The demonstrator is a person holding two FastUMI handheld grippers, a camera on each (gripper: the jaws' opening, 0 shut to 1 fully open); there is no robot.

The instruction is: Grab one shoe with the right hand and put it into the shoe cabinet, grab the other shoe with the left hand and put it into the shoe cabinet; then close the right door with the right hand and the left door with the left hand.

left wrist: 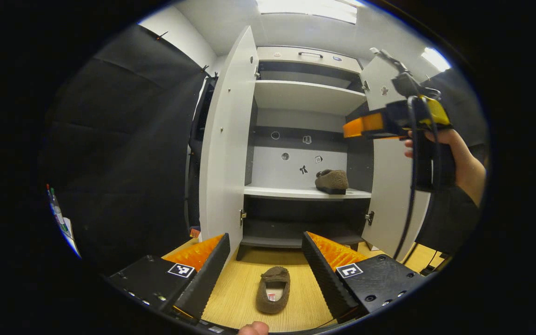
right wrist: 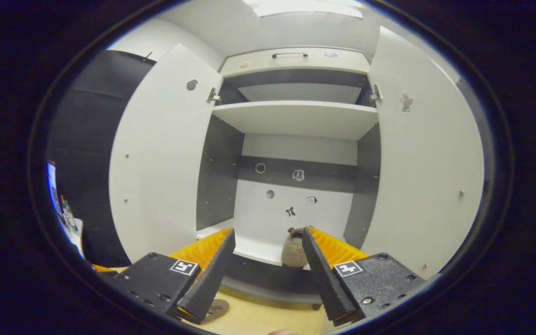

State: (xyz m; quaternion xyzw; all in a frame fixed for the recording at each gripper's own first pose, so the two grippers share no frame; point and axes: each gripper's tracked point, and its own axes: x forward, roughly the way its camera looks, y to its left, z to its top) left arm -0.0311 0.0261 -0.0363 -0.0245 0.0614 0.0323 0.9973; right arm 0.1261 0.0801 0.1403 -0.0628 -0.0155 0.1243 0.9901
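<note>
Straight ahead in the left gripper view, shoe cabinet [left wrist: 307, 97] standing wide open, tall and pale, with dark inner side walls and a dark band across the back panel. Left door [left wrist: 226, 139] swung out toward the near left, right door [left wrist: 391, 186] swung out on the right. Same cabinet [right wrist: 300, 118] seen closer in the right gripper view, its left door [right wrist: 165, 153] and right door [right wrist: 424, 153] spread to either side. Upper shelf [left wrist: 307, 95] bare, middle shelf [left wrist: 305, 192] carrying one shoe. Wooden floor [left wrist: 240, 279] pale and grained, running from the cabinet base toward the near edge.

On the right of the left gripper view, right gripper [left wrist: 358, 126] held up in a hand [left wrist: 454, 153] level with the gap between upper and middle shelves, a dark cable hanging down from it; from this side, cannot tell how its fingers stand. In its own view, right gripper [right wrist: 268, 260] with fingers spread well apart, nothing between them, aimed at the middle shelf.

At the bottom of the left gripper view, left gripper [left wrist: 265, 260] likewise spread wide and empty, pointed down at the floor in front of the cabinet.

Brown shoe on the shelf [left wrist: 332, 180] resting toward the right end of the middle shelf, near the right door; same shoe [right wrist: 293, 249] seen between the right gripper's fingers, farther off. Brown shoe on the floor [left wrist: 273, 288] lying flat, opening up, just in front of the cabinet base, framed between the left gripper's fingers but apart from both
</note>
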